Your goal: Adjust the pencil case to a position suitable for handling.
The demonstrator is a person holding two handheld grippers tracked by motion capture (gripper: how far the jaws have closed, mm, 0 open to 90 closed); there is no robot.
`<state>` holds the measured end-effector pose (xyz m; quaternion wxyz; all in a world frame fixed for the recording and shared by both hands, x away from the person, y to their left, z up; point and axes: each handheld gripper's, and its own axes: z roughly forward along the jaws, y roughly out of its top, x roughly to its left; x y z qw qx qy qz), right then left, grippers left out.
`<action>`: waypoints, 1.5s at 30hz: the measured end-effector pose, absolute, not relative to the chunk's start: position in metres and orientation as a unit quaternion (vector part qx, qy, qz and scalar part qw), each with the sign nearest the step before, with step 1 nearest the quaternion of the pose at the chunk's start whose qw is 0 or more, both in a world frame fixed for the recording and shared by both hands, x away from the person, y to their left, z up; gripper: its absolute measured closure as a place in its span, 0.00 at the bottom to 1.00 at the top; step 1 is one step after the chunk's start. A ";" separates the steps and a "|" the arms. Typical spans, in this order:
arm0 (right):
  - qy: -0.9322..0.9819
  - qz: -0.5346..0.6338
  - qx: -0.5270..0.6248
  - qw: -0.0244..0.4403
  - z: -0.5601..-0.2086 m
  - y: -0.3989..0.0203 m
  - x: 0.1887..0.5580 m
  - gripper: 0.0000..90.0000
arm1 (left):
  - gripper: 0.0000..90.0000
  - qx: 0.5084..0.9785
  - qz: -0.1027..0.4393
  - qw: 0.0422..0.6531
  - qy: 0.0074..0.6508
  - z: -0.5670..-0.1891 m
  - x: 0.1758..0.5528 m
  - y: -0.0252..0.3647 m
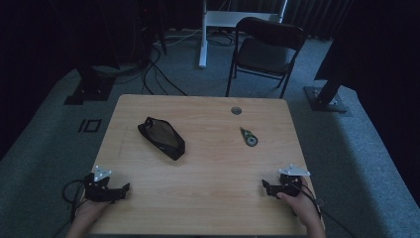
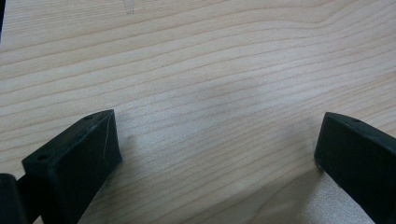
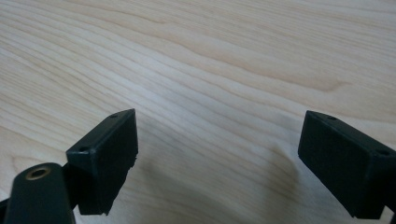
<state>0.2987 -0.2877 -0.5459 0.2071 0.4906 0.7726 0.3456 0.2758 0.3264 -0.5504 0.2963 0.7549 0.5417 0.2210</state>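
Observation:
A black zipped pouch (image 1: 161, 138) lies slanted on the left middle of the wooden table (image 1: 208, 163). A small green and black tape dispenser (image 1: 248, 137) rests right of centre. My left gripper (image 1: 125, 188) sits at the table's near left corner, held by a hand, jaws pointing right. My right gripper (image 1: 265, 186) sits at the near right corner, jaws pointing left. In the left gripper view the left gripper (image 2: 217, 144) stands open over bare wood. In the right gripper view the right gripper (image 3: 219, 144) is open too, nothing between its jaws.
A round cable grommet (image 1: 236, 110) is set near the table's far edge. A dark folding chair (image 1: 267, 49) stands behind the table on grey carpet. Cables and stand bases (image 1: 89, 91) lie on the floor at the far left.

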 end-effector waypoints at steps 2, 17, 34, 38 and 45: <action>0.773 0.349 0.488 0.207 -0.544 -0.284 0.301 0.13 | 0.00 0.755 0.221 0.296 0.542 -0.550 0.276 0.326; 0.778 0.364 0.470 0.202 -0.538 -0.258 0.312 0.14 | 0.00 0.755 0.221 0.296 0.542 -0.550 0.276 0.326; 0.789 0.384 0.438 0.197 -0.529 -0.216 0.330 0.15 | 0.00 0.755 0.221 0.296 0.541 -0.550 0.276 0.326; 0.792 0.387 0.431 0.192 -0.529 -0.204 0.334 0.15 | 0.00 0.755 0.221 0.296 0.542 -0.550 0.276 0.326; 0.797 0.392 0.420 0.187 -0.529 -0.186 0.339 0.16 | 0.00 0.755 0.221 0.296 0.542 -0.550 0.276 0.326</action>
